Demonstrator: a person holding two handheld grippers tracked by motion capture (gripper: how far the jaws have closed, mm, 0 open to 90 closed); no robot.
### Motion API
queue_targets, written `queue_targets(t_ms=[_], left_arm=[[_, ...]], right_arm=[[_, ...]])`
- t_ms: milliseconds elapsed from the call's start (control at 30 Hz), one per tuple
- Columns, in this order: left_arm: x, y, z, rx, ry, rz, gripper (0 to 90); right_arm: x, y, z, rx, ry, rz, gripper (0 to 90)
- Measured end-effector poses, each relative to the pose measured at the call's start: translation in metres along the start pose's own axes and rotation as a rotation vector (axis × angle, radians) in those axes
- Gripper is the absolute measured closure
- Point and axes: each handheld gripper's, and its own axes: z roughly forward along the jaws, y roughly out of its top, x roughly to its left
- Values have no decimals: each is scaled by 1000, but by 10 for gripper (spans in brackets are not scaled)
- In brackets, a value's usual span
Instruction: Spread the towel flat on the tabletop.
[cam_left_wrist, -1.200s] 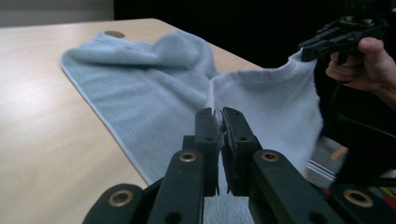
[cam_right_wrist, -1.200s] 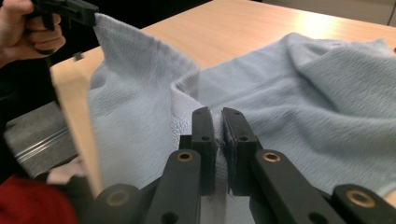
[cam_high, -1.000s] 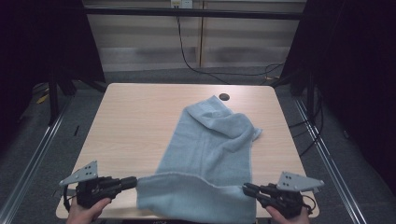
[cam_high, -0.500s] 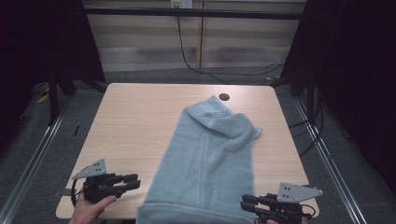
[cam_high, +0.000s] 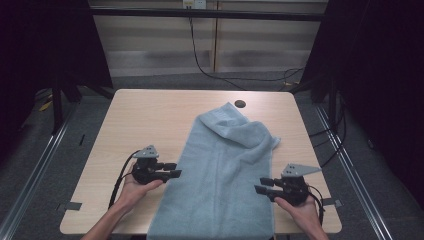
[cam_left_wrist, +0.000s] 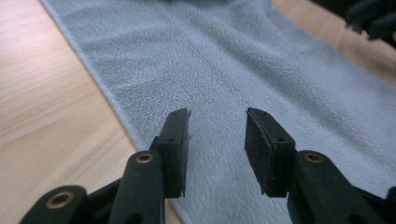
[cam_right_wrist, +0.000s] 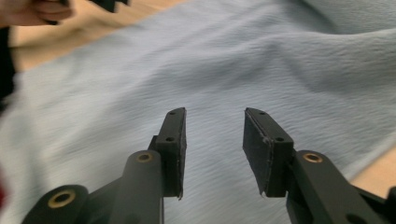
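Observation:
A light blue-grey towel lies lengthwise down the middle of the wooden table. Its far end is folded over in a bunched flap and its near end reaches the front edge. My left gripper sits at the towel's left edge, jaws open over the hem with nothing between them. My right gripper is at the towel's right side, also open and empty, hovering just above the cloth. The towel spreads ahead of the left jaws, and the towel lies under the right ones.
A small dark round hole is in the tabletop beyond the towel's far end. Bare wood lies left and right of the towel. Black frame posts, cables and dark floor surround the table.
Both grippers have left the towel's near corners and moved forward along its sides to about mid-length. The towel's near end now lies flat down to the front edge.

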Motion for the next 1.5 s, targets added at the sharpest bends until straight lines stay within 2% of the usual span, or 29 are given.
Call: queue_targets(t_ms=[33,67,133,200,233,267,300,333,400,500,567,600,667,733,800,833,867,900,933,967,1067,1133,1200,1233,1300,1367,1400,1467,1500], left_arm=[[1,3,6,17,13,13,584],[2,4,11,15,27,24,584],[7,7,21,6,24,-1,581],[9,10,32,45,54,23,552],[10,10,41,51,70,32,552],[10,10,41,51,70,32,552],[10,9,45,54,83,40,559],[8,9,46,55,92,62,559],[4,9,45,73,132,110,670],[2,6,40,94,138,149,839],[1,1,32,99,138,145,845],[1,-3,28,96,136,134,853],[0,-11,16,101,135,128,856],[-2,-21,1,104,139,121,857],[-6,-34,-12,97,117,107,856],[-8,-39,-19,100,105,95,856],[-11,-44,-25,99,95,87,856],[-13,-49,-31,102,93,76,856],[-15,-53,-37,103,80,57,856],[-17,-58,-42,103,64,34,855],[-25,-71,-55,84,17,-1,837],[-29,-74,-59,70,1,1,804],[-29,-69,-64,16,-10,-18,725],[-27,-64,-64,-8,1,-24,692],[-21,-54,-61,-31,58,-11,634],[-13,-41,-54,-3,121,2,610],[-7,-34,-50,2,116,11,589],[3,-25,-41,-17,141,-3,564],[7,-21,-34,-3,146,2,549]], right_arm=[[-13,4,12,25,-22,20,577],[-13,4,12,25,-22,20,577],[-25,8,22,45,-56,26,546],[-39,13,36,74,-86,44,518],[-42,15,41,84,-97,40,508],[-42,15,41,84,-97,40,508],[-47,18,47,89,-126,30,495],[-47,18,47,89,-126,30,495],[-51,19,51,87,-142,32,493],[-52,14,57,128,-192,-5,483],[-51,13,57,135,-200,-6,489],[-49,13,58,137,-214,-27,502],[-43,13,59,140,-233,-55,583],[-38,13,61,134,-217,-55,690],[-30,14,66,133,-176,-63,807],[-27,15,68,132,-157,-74,832],[-22,16,70,140,-146,-73,851],[-14,19,73,135,-102,-74,864],[-14,19,73,135,-102,-74,864],[-11,21,72,121,-79,-70,867],[5,25,58,74,-22,-69,869],[17,25,43,39,5,-72,869],[29,21,28,25,22,-89,869],[34,16,22,25,33,-84,869],[44,-2,13,67,43,-87,867],[46,-9,11,80,48,-76,867],[46,-16,11,89,53,-63,867],[47,-28,13,136,55,-54,865],[50,-33,13,163,65,-54,855]])
